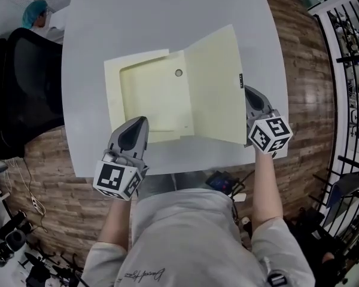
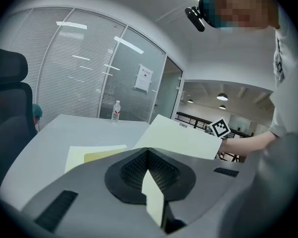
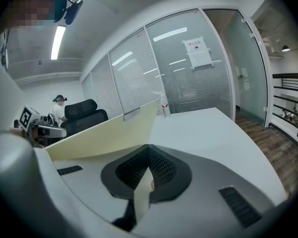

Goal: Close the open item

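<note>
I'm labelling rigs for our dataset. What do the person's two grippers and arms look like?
Both the left gripper and right gripper have grey tapering shells with a black teardrop inset on top. The left cube and right cube on them are white with black square markers. The person wears a light grey short-sleeved shirt.

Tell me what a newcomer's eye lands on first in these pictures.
A pale yellow folder lies open in the middle of the grey table. Its right cover is tilted up off the table, pinched at its outer edge by the right gripper. The left gripper is clamped on the folder's near edge, at the table's front.
</note>
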`<state>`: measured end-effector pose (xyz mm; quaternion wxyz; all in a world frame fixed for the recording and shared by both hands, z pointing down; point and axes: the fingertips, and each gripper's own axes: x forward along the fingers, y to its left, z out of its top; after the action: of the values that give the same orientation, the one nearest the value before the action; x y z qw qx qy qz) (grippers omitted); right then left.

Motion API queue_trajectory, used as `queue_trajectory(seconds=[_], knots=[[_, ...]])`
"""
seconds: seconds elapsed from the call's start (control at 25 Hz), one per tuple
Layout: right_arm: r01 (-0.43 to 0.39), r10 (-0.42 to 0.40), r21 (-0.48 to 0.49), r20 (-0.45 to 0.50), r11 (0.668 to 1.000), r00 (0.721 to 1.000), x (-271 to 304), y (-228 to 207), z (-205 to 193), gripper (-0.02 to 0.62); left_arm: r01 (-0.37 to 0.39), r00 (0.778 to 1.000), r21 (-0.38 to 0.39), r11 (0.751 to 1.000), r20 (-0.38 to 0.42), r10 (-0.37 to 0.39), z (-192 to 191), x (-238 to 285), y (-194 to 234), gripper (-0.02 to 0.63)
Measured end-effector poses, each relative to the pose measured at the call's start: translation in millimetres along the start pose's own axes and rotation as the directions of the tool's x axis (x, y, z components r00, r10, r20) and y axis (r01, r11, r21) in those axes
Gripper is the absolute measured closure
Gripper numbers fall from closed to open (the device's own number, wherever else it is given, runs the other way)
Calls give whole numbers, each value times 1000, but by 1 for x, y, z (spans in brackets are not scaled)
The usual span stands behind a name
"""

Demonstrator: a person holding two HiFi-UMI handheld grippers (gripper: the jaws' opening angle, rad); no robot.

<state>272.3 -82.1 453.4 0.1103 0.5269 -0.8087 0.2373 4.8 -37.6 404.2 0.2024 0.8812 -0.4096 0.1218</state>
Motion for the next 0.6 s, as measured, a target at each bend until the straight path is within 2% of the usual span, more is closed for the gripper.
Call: queue_trajectory(seconds=[0.24,0.44,0.6], knots=[[-45,45,-42,3,998,999,2,32,12,581,-73,997,-30,997,-5,73,-9,-17,35,597],[-72,72,-55,2,996,997,18,61,13,583,-184,983,-55,981,-22,183,-22,-43,95,597],[-84,83,-60,-22,995,996,28,75,4,583,-250,967,-97,963,-72,243,-48,-56,145,597]])
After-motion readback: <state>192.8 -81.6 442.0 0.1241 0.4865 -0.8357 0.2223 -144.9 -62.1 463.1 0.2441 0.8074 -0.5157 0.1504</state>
